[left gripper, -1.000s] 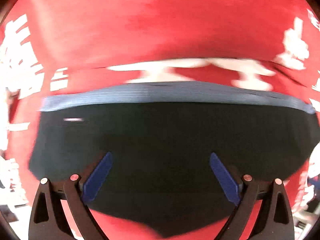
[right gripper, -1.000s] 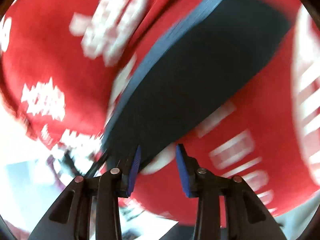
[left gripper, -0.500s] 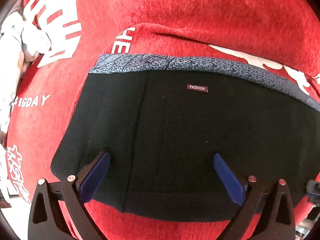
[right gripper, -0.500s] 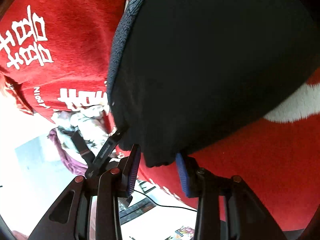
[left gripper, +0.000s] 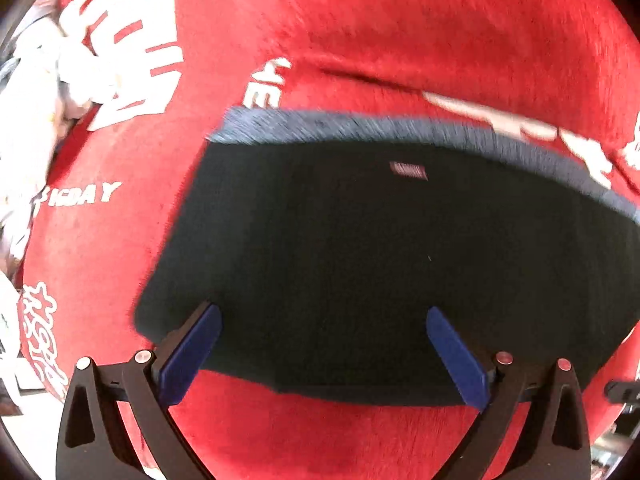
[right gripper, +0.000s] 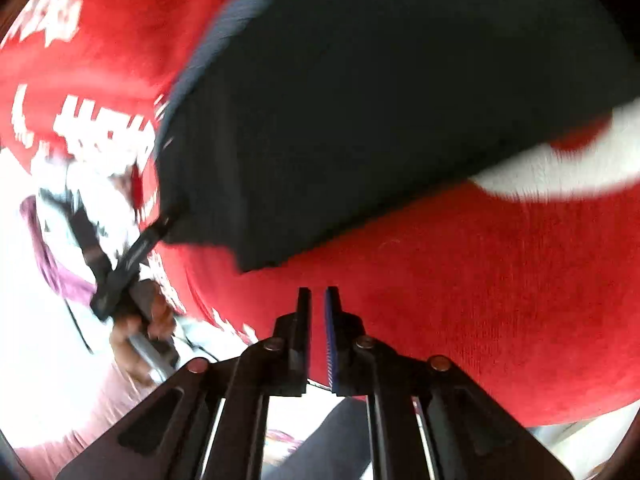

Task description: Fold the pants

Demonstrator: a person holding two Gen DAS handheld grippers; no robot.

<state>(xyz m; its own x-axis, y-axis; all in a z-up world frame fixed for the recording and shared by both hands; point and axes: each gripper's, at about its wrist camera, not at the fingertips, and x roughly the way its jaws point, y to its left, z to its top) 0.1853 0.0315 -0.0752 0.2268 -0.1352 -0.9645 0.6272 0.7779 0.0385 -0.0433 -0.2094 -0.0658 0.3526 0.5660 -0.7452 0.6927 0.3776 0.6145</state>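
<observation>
The black pants point(left gripper: 380, 264) lie folded into a compact rectangle on a red blanket point(left gripper: 360, 40), with a grey-blue waistband point(left gripper: 400, 128) along the far edge and a small label point(left gripper: 408, 170). My left gripper point(left gripper: 322, 320) is open and empty, its blue pads point(left gripper: 192, 352) spread over the near edge of the pants. In the right wrist view the pants point(right gripper: 380, 112) lie ahead. My right gripper point(right gripper: 318, 300) is shut and empty, just back from the near corner of the pants. The left gripper point(right gripper: 128, 264) shows there at that left corner.
The red blanket point(right gripper: 460, 300) has white printed characters. White crumpled cloth point(left gripper: 48, 72) lies at the blanket's left edge. A bright floor and a person's hand point(right gripper: 140, 332) show at lower left in the right wrist view.
My right gripper let go of the pants' corner, closed, and pulled back onto the blanket. My left gripper stayed open and shifted left over the pants.
</observation>
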